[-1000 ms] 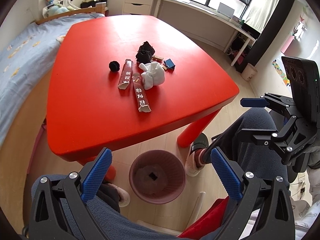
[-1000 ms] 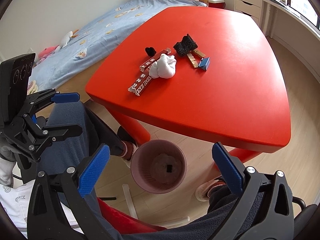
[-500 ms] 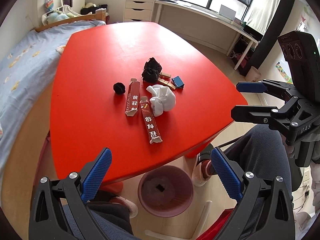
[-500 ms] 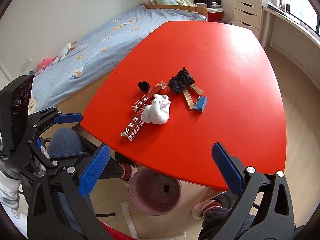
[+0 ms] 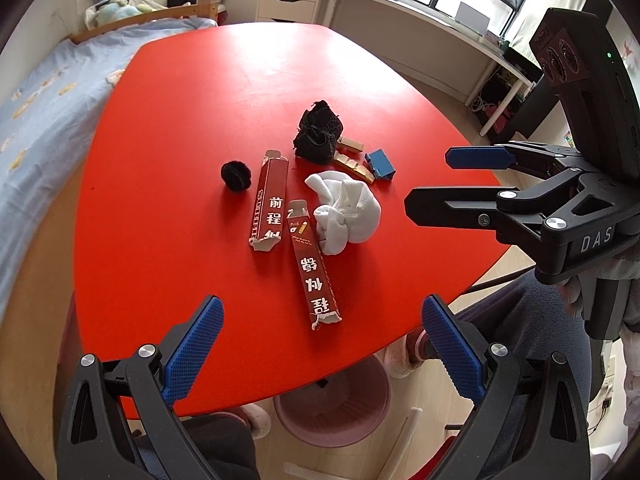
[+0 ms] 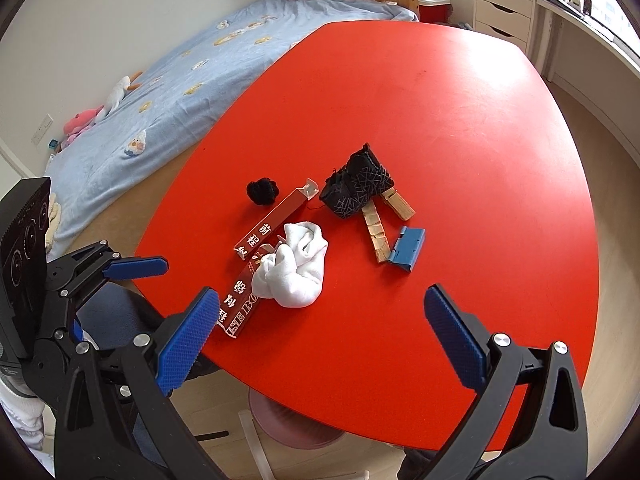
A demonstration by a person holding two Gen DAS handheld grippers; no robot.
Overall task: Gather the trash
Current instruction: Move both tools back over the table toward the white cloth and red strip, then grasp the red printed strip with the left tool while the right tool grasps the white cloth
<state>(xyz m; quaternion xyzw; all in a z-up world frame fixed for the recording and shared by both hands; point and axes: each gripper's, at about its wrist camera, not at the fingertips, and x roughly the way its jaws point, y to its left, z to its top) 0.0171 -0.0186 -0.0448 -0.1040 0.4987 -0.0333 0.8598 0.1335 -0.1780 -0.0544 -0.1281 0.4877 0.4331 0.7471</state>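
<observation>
A cluster of trash was seen near the middle of the red table (image 5: 168, 184). Two long dark-red cartons printed with white Chinese characters lay there: one (image 5: 270, 206) set beside a small black pom-pom (image 5: 236, 175), the other (image 5: 314, 268) angled toward the near edge, with its upper end touching a bunched white sock (image 5: 346, 212). A crumpled black patterned sock (image 6: 356, 190) was found behind these, resting against two wooden clothespins (image 6: 378, 232), and a small blue clip (image 6: 408, 250) lay just beside the clothespins. A pink waste bin (image 5: 332, 404) stood on the floor under the table's near edge, partly hidden by the tabletop.

The left gripper (image 5: 320, 344) was held above the near edge with its blue-padded jaws spread wide and nothing between them. The right gripper (image 6: 320, 340) was likewise spread and empty, and was held over the table's right side, near the white sock.
</observation>
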